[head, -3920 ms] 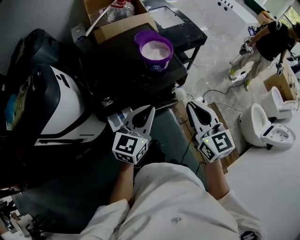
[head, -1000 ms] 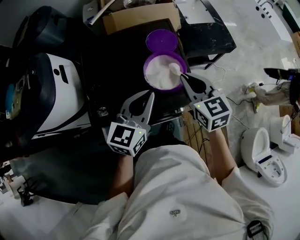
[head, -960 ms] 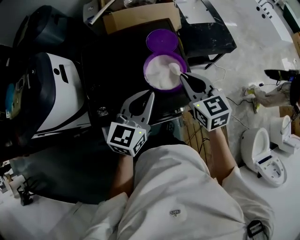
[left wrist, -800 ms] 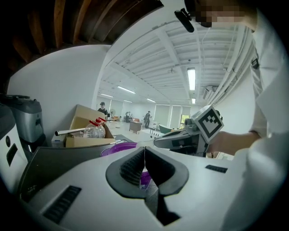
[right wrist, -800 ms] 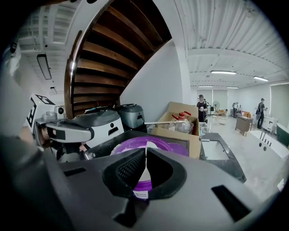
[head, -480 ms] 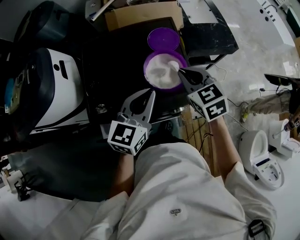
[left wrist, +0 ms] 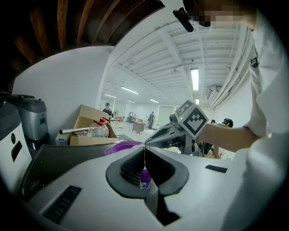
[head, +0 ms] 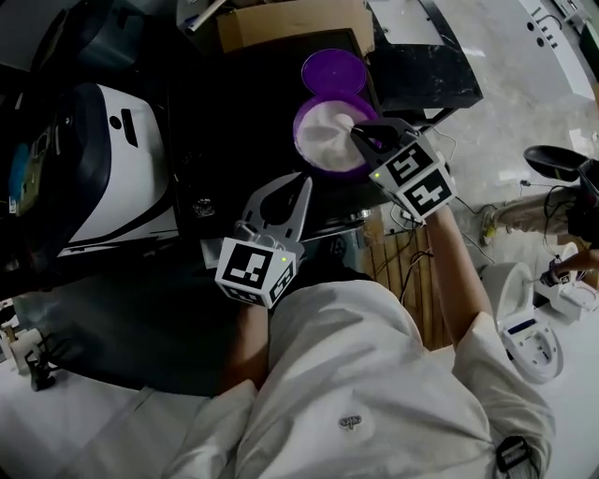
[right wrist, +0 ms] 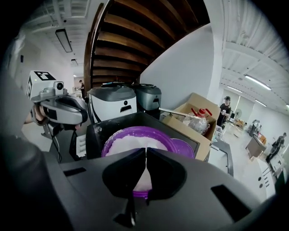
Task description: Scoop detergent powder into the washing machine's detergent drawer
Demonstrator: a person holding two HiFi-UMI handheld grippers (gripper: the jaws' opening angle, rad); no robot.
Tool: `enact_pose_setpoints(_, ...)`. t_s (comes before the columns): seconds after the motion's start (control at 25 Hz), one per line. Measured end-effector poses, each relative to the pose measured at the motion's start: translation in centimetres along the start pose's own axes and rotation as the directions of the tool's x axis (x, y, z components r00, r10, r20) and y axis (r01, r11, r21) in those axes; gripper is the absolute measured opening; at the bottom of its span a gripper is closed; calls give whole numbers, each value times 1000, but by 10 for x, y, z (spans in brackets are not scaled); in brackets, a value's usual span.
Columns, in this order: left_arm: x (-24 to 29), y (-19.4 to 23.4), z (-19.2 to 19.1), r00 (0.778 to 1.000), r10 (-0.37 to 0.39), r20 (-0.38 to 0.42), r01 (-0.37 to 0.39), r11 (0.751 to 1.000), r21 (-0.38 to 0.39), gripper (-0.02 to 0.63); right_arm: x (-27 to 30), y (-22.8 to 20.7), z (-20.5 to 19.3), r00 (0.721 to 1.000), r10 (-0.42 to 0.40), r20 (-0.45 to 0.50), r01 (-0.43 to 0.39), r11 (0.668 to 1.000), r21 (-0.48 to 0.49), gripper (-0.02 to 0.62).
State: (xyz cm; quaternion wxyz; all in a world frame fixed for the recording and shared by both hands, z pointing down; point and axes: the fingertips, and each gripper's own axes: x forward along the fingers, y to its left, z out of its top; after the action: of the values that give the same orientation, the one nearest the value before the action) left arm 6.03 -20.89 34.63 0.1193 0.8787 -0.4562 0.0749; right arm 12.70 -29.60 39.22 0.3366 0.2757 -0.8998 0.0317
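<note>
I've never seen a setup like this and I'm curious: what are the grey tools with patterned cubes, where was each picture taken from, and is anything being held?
There is no robot: a person holds a hand-held gripper, a two-jaw tool with a marker cube, in each hand. The head view comes from a camera on the person's head, looking down; the two gripper views come from cameras riding on the grippers, looking along their jaws. The left hand-held gripper is above the black top, jaws shut on nothing. The right hand-held gripper is at the purple tub of white powder, whose lid lies behind. Its jaws are together; the white sliver between them may be a scoop handle or powder, I cannot tell. A cardboard box stands further back.
</note>
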Motion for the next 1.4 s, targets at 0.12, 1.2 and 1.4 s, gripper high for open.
enact_pose_setpoints(0.12,-2,2,0,1000,8,1,-8,1000,-3,20,6,2,-3,999,26,-39,-27,999,-36,12)
enact_pose_setpoints(1.2,-17,4,-3,999,32,11,-32,999,-7,20,25,19,-12,972,171,-164,-187,978,-90,11)
enact_pose_setpoints(1.4,-18,3,-3,999,34,11,-34,999,-6,20,25,23,-13,964,194,-182,-212,974,-80,11)
